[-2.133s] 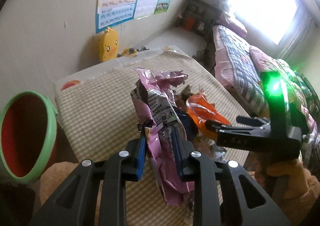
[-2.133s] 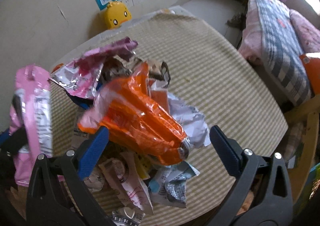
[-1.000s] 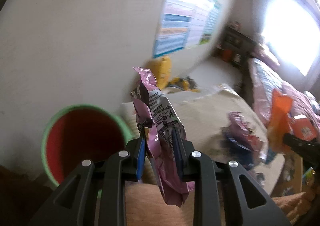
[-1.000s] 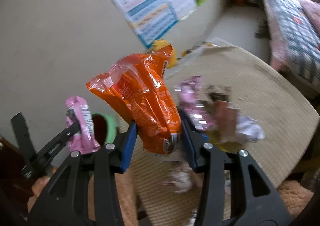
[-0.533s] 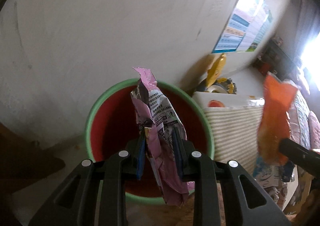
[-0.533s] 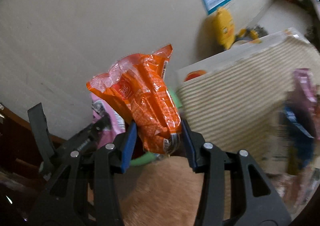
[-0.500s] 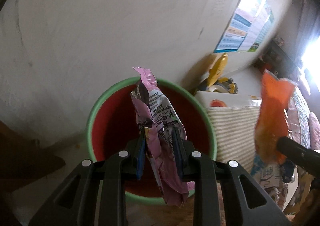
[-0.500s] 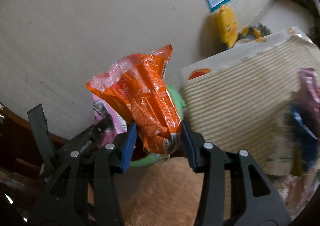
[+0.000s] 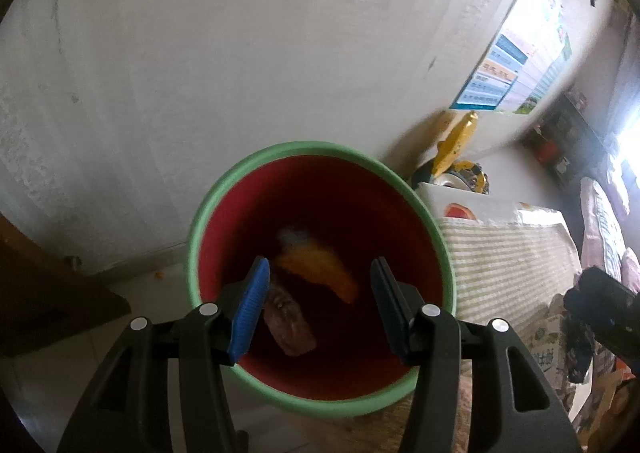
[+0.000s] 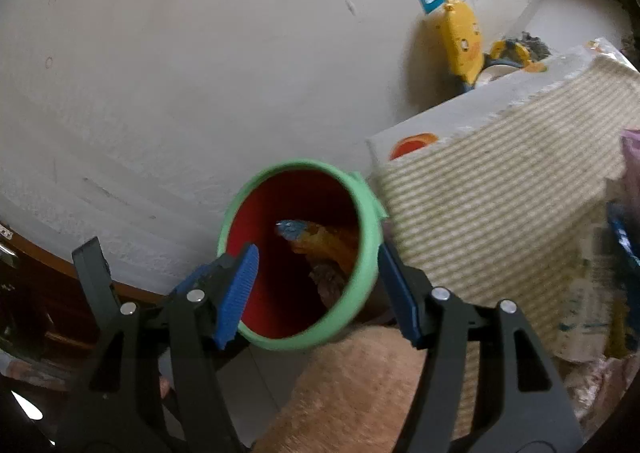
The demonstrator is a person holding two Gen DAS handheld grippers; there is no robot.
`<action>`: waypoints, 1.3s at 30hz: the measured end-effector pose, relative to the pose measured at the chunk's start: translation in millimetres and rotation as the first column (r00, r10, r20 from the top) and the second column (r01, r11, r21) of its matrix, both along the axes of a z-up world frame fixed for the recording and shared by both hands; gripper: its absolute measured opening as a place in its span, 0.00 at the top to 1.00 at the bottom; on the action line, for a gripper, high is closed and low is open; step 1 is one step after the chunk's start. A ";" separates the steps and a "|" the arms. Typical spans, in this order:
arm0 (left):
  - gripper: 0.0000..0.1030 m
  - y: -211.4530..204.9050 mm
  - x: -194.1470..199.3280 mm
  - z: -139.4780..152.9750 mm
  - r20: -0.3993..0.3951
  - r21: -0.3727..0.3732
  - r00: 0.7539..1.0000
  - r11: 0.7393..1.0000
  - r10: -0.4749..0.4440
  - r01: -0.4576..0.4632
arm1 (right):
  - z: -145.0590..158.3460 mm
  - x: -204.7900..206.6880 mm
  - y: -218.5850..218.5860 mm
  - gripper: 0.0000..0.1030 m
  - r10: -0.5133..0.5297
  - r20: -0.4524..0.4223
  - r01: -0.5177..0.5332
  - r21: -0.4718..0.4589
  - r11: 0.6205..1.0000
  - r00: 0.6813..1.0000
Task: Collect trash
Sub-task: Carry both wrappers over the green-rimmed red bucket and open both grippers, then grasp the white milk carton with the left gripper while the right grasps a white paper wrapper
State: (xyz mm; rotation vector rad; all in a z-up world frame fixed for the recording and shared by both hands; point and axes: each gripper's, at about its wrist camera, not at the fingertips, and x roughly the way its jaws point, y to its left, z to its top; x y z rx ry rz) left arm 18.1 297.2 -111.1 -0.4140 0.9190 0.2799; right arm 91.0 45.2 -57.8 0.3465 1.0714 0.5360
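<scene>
both jaws just opened, left gripper [image 9: 320, 307] and right gripper [image 10: 316, 291] now empty, orange wrapper [image 9: 316, 269] and pink wrapper [image 9: 288, 319] inside the bin [image 9: 224, 197]; remaining wrappers [image 10: 592, 309] look light, crinkly, slippery, so pinch a folded edge.

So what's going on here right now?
A person is binning trash with two handheld grippers. Both the left gripper and the right gripper have just been opening over the bin, with nothing between their jaws. The orange wrapper and pink wrapper lie inside it. More trash waits on the table.
</scene>
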 end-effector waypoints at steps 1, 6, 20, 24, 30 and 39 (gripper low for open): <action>0.51 -1.9 1.5 1.6 0.003 0.001 1.000 1.000 -0.007 0.007 | 0.8 -2.4 -6.7 0.41 -0.009 0.007 0.009 -0.007 1.000 1.000; 0.51 -29.5 5.5 15.1 0.023 0.018 0.998 0.998 -0.065 0.065 | 17.2 -22.8 -69.5 0.41 -0.101 0.070 0.105 -0.064 0.992 0.992; 0.51 -186.5 1.1 37.7 0.031 -0.017 0.899 0.899 -0.437 0.438 | -15.4 -86.7 -274.7 0.38 -0.467 0.048 0.463 -0.246 0.852 0.883; 0.53 -251.8 6.1 23.9 -0.016 -0.017 0.822 0.822 -0.570 0.570 | -27.0 -89.8 -286.4 0.38 -0.472 -0.004 0.463 -0.196 0.865 0.881; 0.55 -320.2 29.3 -5.4 -0.115 0.004 0.760 0.765 -0.639 0.644 | -17.8 -98.3 -291.4 0.38 -0.464 0.010 0.461 -0.135 0.877 0.886; 0.61 -341.7 54.5 -44.7 -0.236 0.016 0.747 0.766 -0.622 0.643 | -11.9 -104.7 -292.6 0.35 -0.463 0.001 0.461 -0.092 0.883 0.887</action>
